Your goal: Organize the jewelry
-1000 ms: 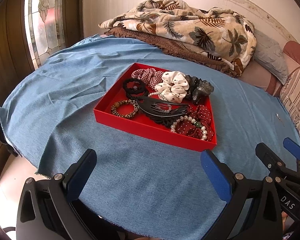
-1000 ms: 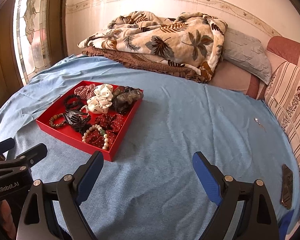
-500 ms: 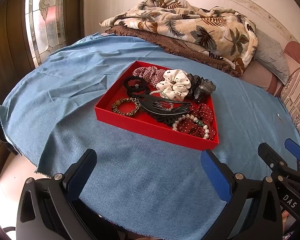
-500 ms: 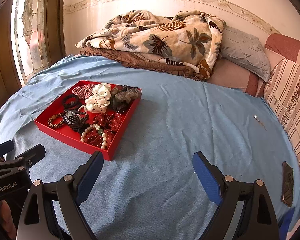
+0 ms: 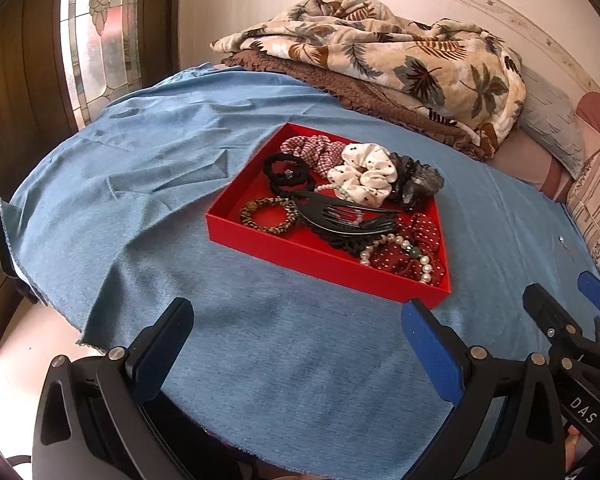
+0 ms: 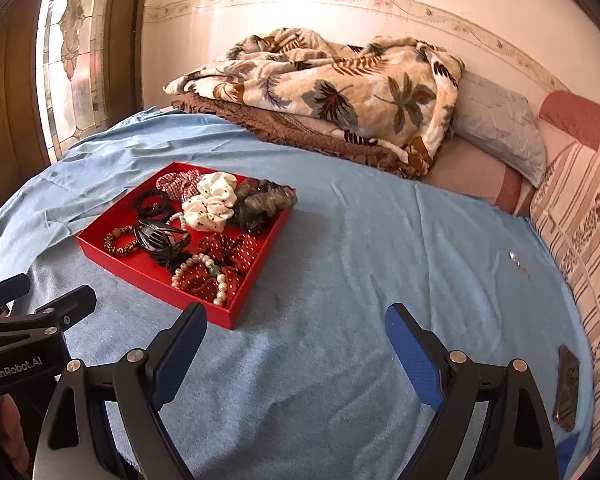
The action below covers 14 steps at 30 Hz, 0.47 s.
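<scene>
A red tray (image 5: 284, 249) (image 6: 148, 276) sits on the blue cloth, filled with hair accessories and jewelry: a white scrunchie (image 5: 366, 178) (image 6: 212, 200), a black hair comb (image 5: 340, 216), a pearl bracelet (image 5: 396, 252) (image 6: 204, 276), a brown beaded bracelet (image 5: 266, 220) and a grey claw clip (image 5: 418, 182). My left gripper (image 5: 296, 344) is open and empty, in front of the tray. My right gripper (image 6: 296, 344) is open and empty, to the right of the tray's near corner. A small earring (image 6: 516, 260) lies on the cloth at the right.
A folded leaf-print blanket (image 6: 332, 88) and pillows lie at the back. A striped cushion (image 6: 588, 240) is on the right. A dark flat object (image 6: 566, 388) lies at the right edge of the cloth. The cloth's edge (image 5: 80, 344) hangs at the near left.
Both grippers have tilted and moved slightly forward toward the tray. Both stay open and empty. Nothing in the tray has moved.
</scene>
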Motion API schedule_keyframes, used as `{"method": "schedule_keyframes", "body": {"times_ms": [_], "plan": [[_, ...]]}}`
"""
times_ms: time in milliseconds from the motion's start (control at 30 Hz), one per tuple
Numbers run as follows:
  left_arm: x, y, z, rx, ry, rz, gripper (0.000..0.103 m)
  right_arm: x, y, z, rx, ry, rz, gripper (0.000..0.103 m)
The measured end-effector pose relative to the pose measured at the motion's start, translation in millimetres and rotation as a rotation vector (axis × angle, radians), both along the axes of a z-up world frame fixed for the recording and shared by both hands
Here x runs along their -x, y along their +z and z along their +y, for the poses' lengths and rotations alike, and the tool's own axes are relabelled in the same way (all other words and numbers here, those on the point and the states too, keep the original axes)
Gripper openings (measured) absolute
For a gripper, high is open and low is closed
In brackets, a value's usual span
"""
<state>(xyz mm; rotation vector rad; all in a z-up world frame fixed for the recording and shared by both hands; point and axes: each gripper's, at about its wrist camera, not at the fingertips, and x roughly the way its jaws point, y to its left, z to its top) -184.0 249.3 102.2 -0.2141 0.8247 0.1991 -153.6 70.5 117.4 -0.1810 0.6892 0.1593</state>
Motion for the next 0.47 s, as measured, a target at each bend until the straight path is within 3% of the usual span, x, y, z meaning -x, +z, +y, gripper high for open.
{"method": "schedule_keyframes", "body": {"times_ms": [467], "plan": [[1,32,17,-0.08,0.061,-0.068,0.103,0,-1,4,-0.069,0.046,0.044,0.094]]}}
